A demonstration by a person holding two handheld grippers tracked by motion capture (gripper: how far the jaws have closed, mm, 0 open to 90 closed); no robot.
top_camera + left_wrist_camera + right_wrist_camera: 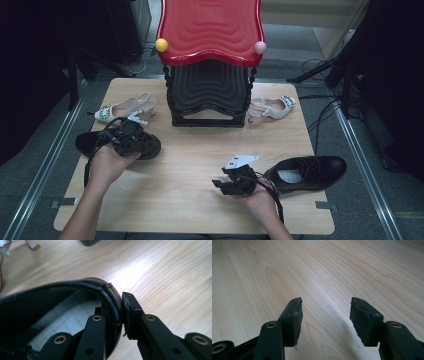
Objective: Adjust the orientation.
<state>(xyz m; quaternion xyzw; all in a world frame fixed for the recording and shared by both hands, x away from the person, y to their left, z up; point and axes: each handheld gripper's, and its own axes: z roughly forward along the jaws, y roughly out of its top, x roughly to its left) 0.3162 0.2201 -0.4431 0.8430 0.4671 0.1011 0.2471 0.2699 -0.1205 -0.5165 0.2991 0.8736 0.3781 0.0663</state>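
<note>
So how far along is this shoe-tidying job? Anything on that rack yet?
Nothing looks done yet: the red and black shoe rack carries no shoes. In hand: the left gripper pinches the heel rim of the left black shoe, one jaw inside, one outside. Left: the right black shoe beside the open right gripper, and two white slingback heels flanking the rack.

From the high view I see a dim, soft picture: the counter (pixel 200 150) is evenly lit, its surroundings fall off to near black on both sides. Fine detail is smeared and colours look flat. In the left gripper view I note a blown-out glare patch on the wood near the middle, light coming from above. The black shoe (pixel 50 315) interior reads murky. The right gripper view is bright, with a paler sheen mid-frame; faint shadows sit under the fingers (pixel 293 322).
</note>
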